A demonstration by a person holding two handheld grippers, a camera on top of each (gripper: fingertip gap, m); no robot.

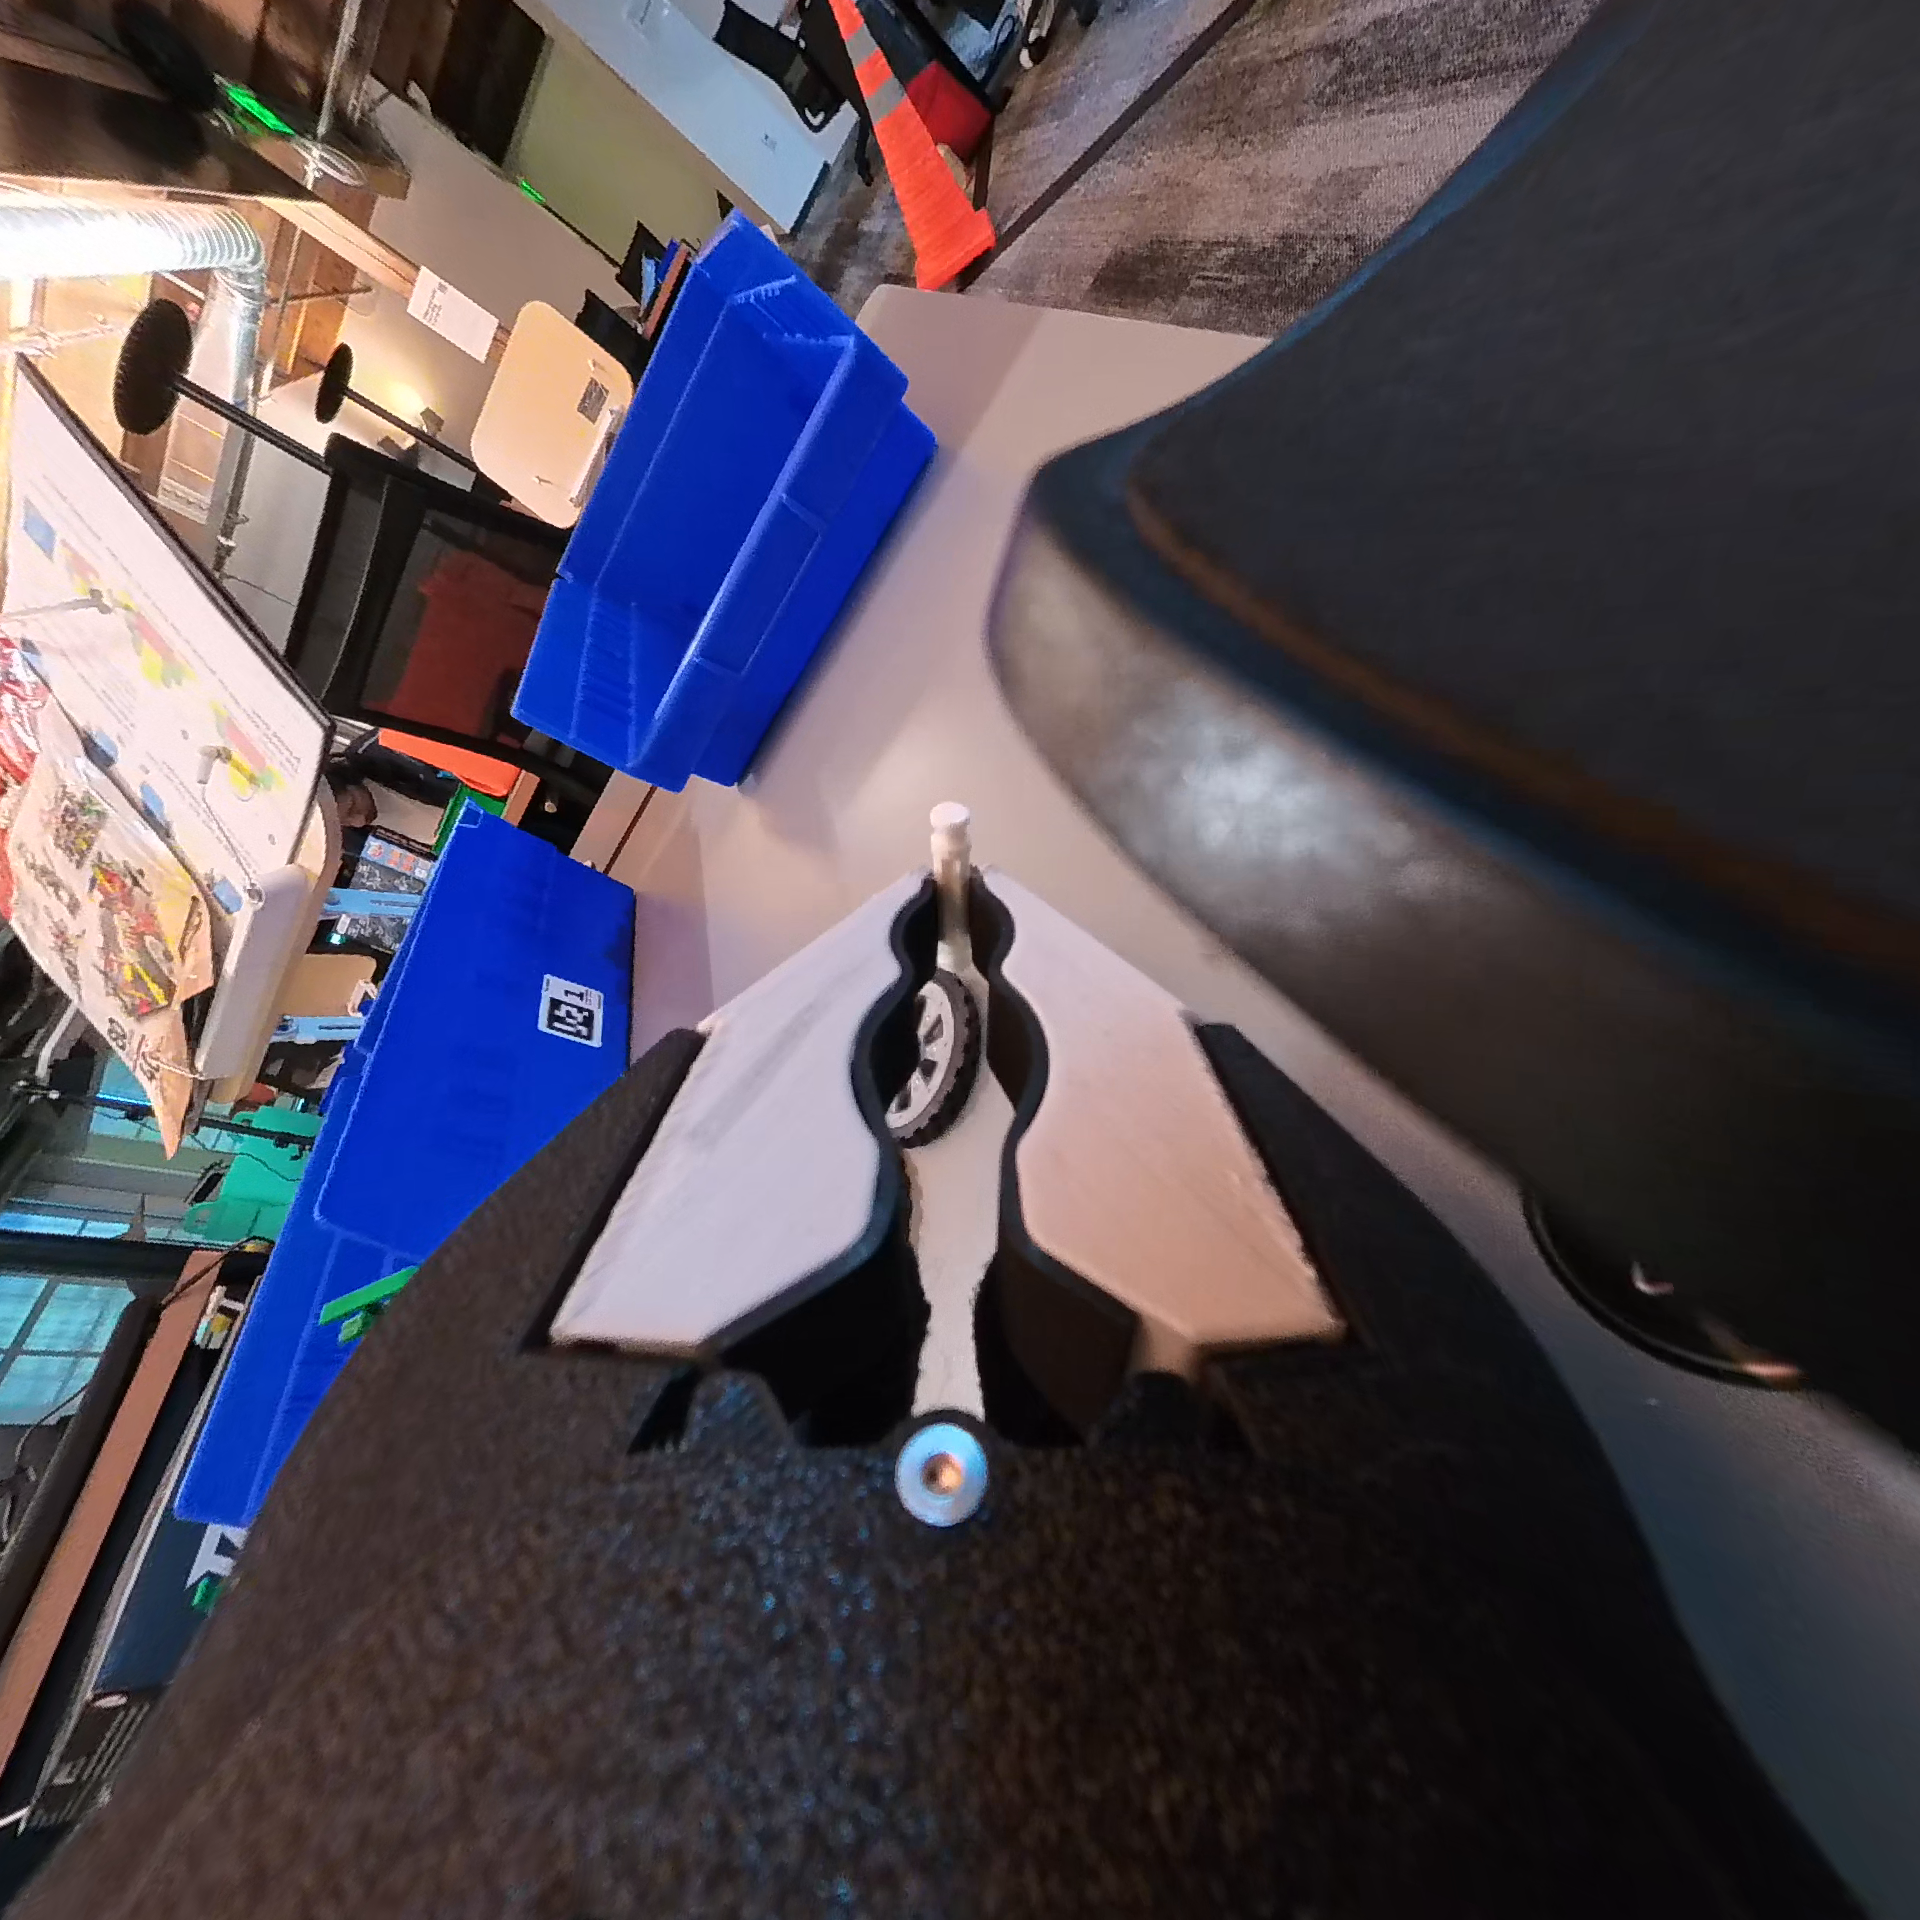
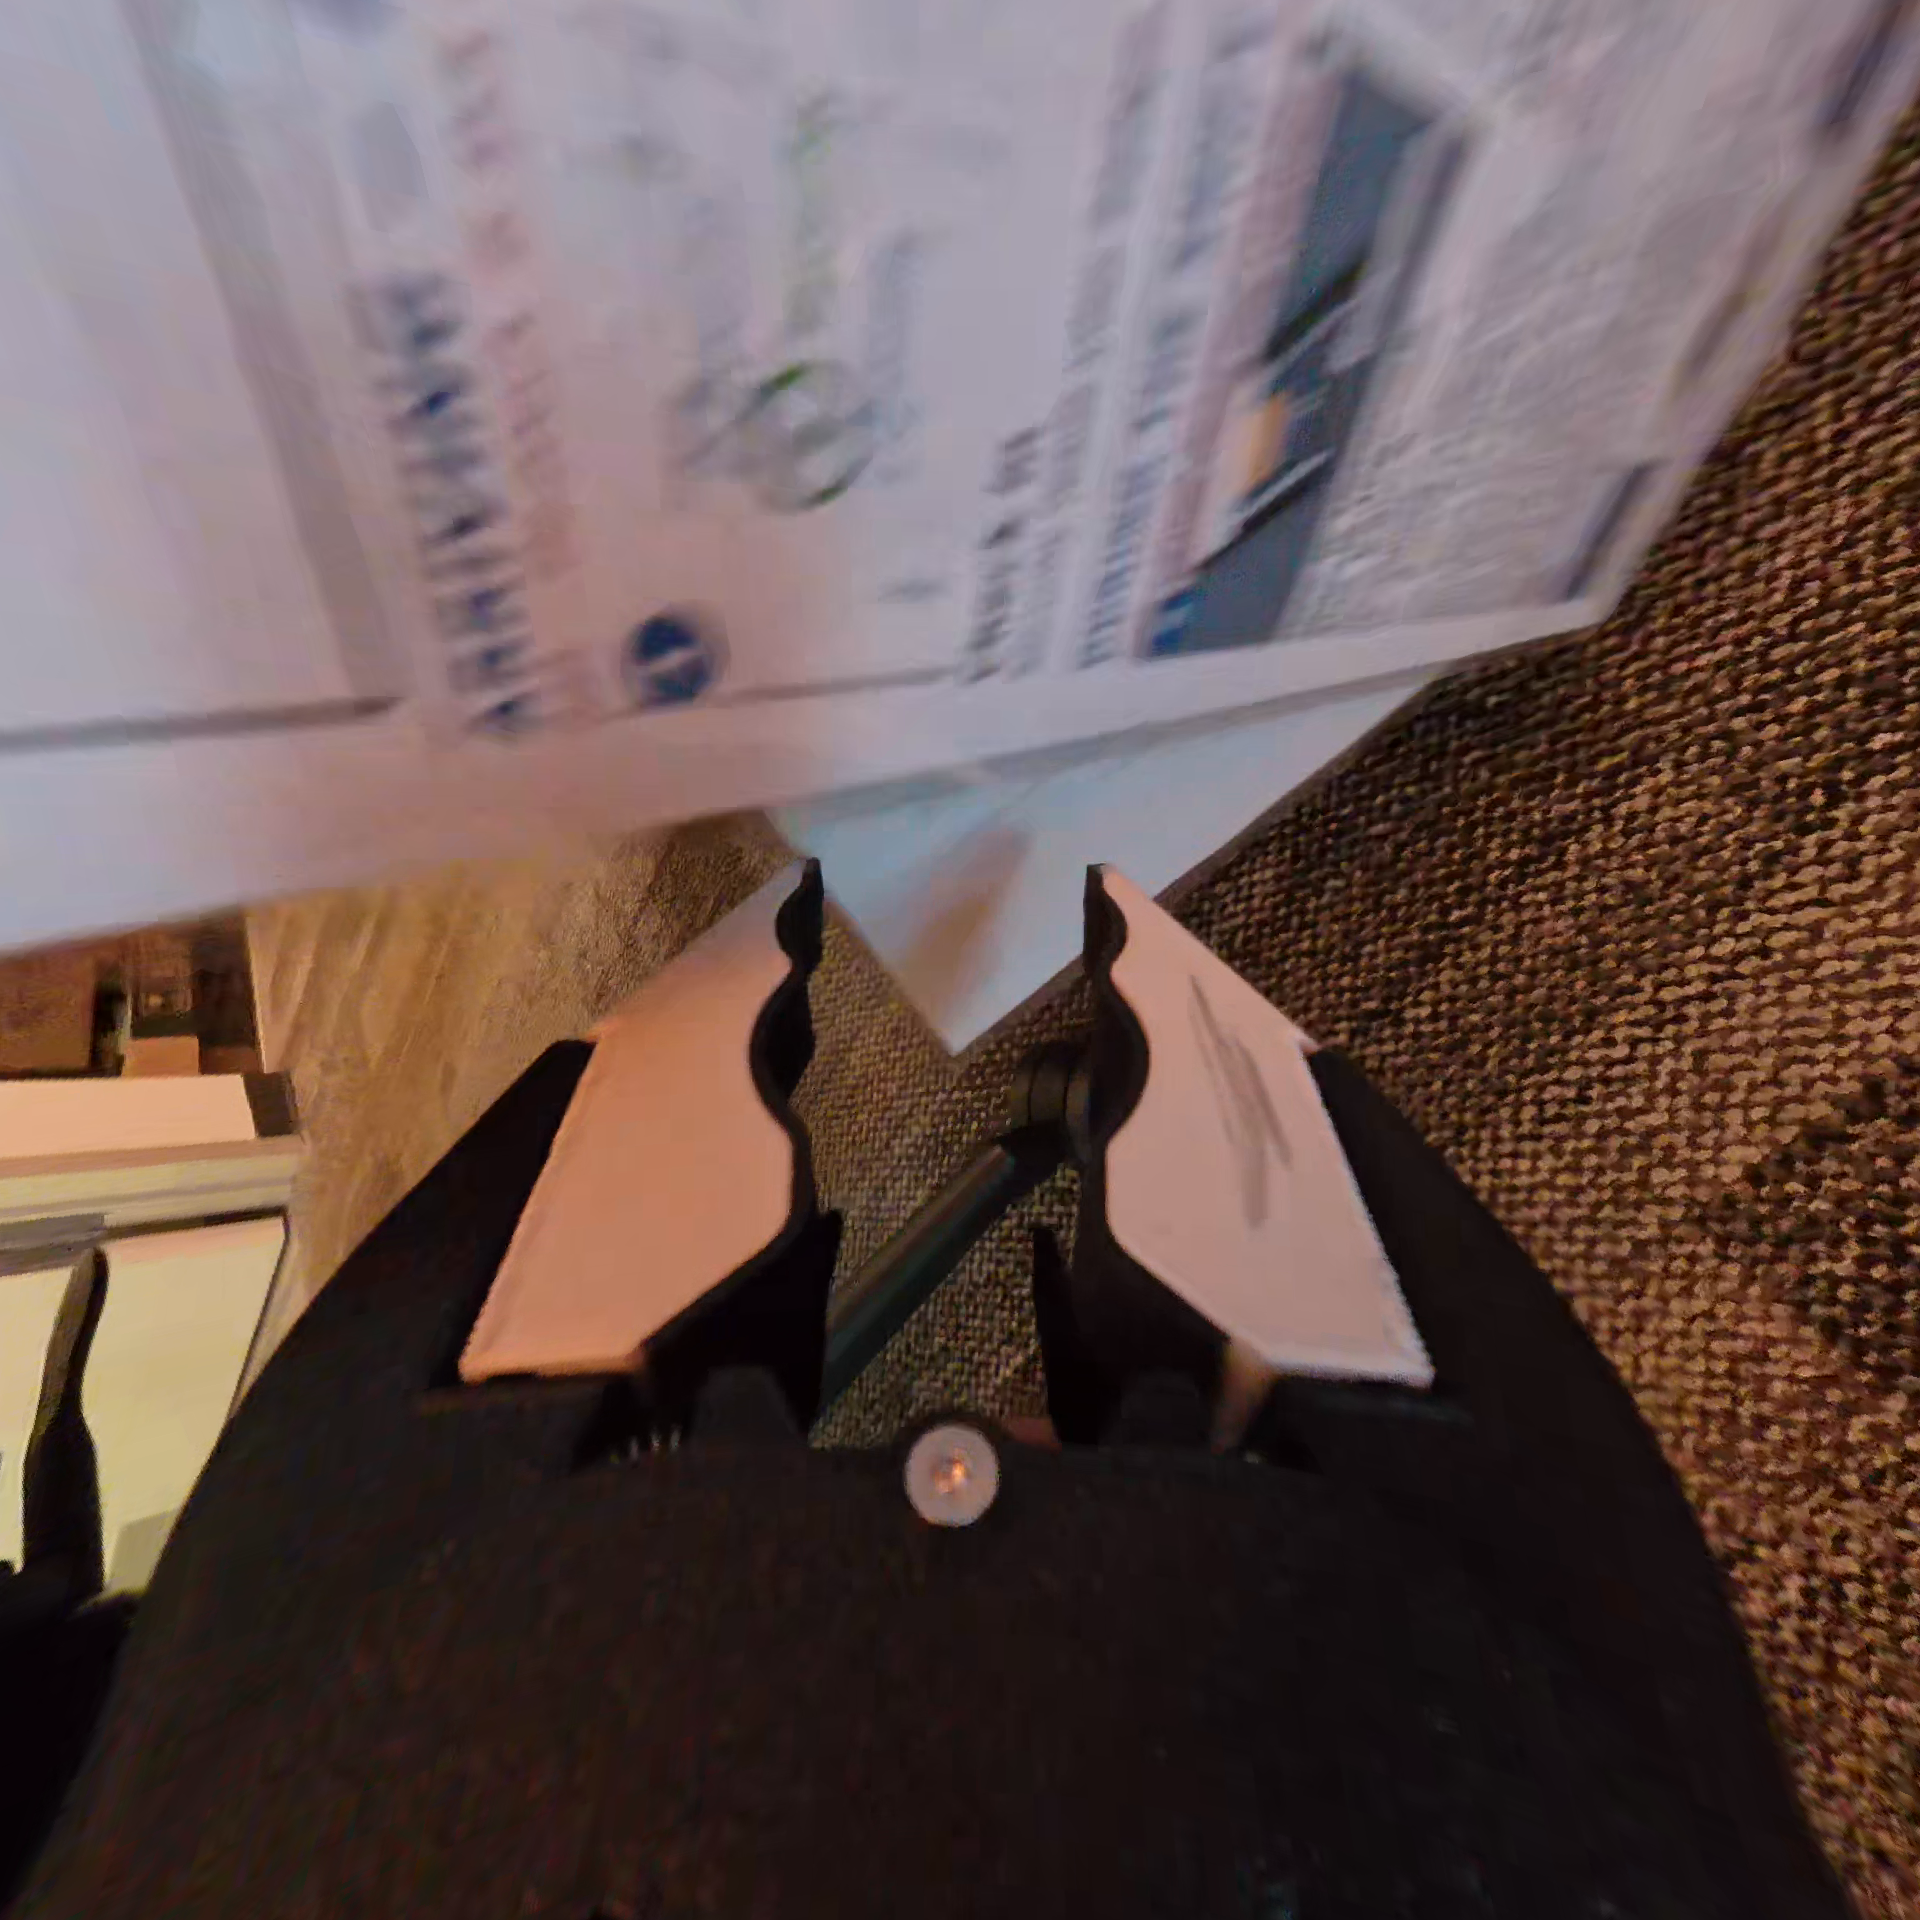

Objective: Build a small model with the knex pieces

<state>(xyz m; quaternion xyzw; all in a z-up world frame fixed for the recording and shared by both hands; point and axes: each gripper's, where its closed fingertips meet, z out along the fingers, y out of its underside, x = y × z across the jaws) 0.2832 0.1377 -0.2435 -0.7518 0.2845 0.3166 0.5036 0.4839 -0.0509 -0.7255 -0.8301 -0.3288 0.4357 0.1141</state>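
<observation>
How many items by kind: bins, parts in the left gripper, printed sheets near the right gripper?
Blue plastic bins: 2, upper, lower.
Small toy wheel with black tyre on a white axle pin, clamped in the left gripper: 1.
Large white printed sheet, blurred, ahead of the open right gripper: 1.
Total: 4.

Both views bend hard at the edges — wide-angle lenses. The left wrist view is bright and fairly sharp on the blue bins (image 1: 727, 499), with a dull glare patch on the smeared dark shape (image 1: 1455, 727) at right. The right wrist view is dimmer, warm orange — its printed sheet (image 2: 831, 364) is motion-blurred, the carpet (image 2: 1558, 935) crisper.
</observation>
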